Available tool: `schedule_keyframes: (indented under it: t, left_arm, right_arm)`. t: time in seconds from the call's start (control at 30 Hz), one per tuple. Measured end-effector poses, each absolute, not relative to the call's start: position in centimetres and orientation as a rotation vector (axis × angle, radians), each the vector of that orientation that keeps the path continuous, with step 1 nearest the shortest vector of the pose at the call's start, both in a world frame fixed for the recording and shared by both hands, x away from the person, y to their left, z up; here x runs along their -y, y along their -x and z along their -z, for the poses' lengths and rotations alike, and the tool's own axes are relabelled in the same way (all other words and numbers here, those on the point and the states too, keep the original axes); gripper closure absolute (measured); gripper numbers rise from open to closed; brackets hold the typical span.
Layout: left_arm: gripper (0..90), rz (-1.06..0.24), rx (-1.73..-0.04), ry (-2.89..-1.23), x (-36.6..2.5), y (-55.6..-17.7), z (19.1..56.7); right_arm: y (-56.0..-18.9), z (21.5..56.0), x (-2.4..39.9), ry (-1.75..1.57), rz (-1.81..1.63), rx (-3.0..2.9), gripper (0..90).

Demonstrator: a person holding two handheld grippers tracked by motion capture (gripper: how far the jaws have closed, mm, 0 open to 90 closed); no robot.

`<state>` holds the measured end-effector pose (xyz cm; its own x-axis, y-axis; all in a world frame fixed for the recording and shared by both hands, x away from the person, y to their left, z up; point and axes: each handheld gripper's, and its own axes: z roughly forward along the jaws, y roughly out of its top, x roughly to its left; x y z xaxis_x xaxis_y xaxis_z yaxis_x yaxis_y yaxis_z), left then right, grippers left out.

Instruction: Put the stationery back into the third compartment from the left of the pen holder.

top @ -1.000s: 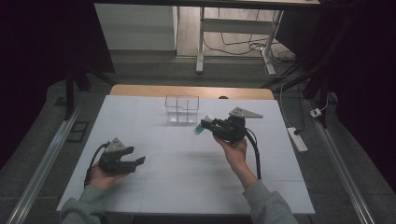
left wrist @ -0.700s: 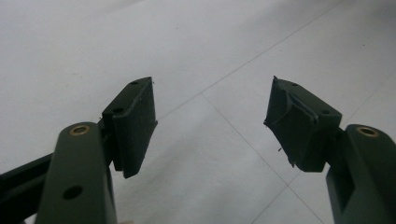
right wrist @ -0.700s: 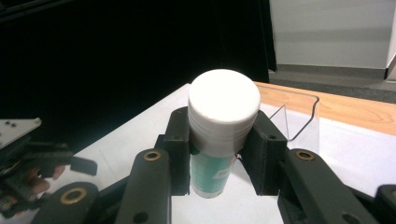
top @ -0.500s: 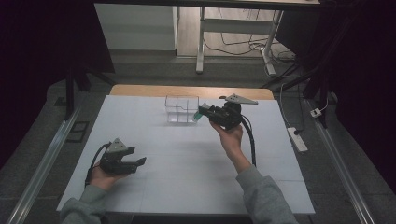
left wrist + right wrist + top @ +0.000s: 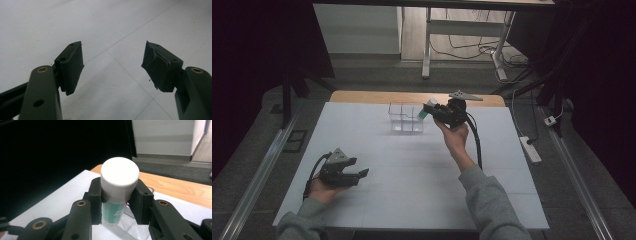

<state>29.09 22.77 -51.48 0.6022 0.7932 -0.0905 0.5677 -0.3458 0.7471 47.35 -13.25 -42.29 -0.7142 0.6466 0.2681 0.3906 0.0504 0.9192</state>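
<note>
White table top (image 5: 412, 195) is lying over a wooden board whose tan far edge (image 5: 362, 96) is showing beyond it; thin seams are crossing the white surface. Grey floor (image 5: 262, 125) is surrounding the table, with metal rails (image 5: 254, 180) running along both sides. A white power strip (image 5: 530, 149) is lying on the floor at the right. Beyond, a white cabinet (image 5: 357, 27) and a white desk frame (image 5: 427, 45) are standing, with loose cables (image 5: 472, 47) trailing under the frame. Both far corners are sitting in deep shadow.
</note>
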Motion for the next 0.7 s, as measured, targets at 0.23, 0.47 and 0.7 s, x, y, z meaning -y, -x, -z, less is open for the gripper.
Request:
schedule_keyframes:
  t: [0.23, 0.47, 0.7]
  left_arm:
    - [32.6, -0.370, -1.065, -2.071, -22.7, -29.2, 51.6]
    - [32.4, -0.369, -1.057, -2.070, -22.7, -29.1, 51.6]
    - [32.4, -0.369, -1.060, -2.069, -22.8, -29.1, 51.6]
  right_arm:
    - [-48.5, 42.6, 13.1, -1.091, -1.707, -2.094, 64.8]
    - [-49.6, 43.1, 12.3, -1.112, -1.690, -2.087, 64.8]
    - [-50.9, 43.7, 11.7, -1.127, -1.646, -2.074, 64.8]
